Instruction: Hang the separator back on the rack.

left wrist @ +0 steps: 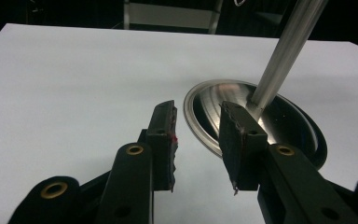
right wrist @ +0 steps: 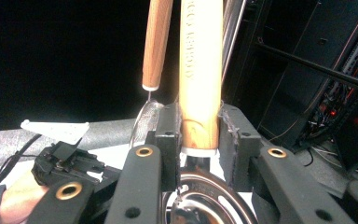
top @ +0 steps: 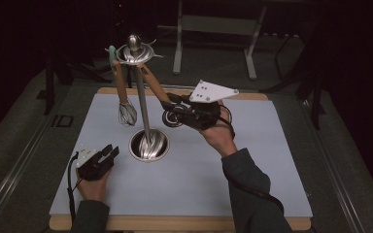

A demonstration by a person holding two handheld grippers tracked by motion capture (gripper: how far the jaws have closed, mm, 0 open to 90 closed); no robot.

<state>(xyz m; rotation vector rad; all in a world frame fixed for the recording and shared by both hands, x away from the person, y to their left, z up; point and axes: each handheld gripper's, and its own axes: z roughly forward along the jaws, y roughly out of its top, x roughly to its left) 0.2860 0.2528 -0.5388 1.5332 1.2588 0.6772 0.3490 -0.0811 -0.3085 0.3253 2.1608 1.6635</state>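
A: The right gripper (top: 175,115) has its jaws clamped on the wooden handle (right wrist: 200,93) of a hanging tool. It grips low down, just above the metal end (top: 169,119), at about two o'clock from the stand's base (top: 149,145).

B: And the top of the handle?

A: Up at the ring (top: 135,52) on the pole (top: 142,102). To get it off cleanly I'd lift along the handle, slowly, and keep clear of the whisk (top: 127,112) hanging at eleven o'clock.

B: The left gripper (top: 108,154)?

A: Resting at nine o'clock from the base, jaws fairly wide, nothing in them. It could steady the base if the stand tips.

B: Anything else around?

A: A pale mat (top: 252,160) on a wood-edged table, nothing else on it. The room's dark; a metal frame (top: 213,24) stands at twelve o'clock behind.
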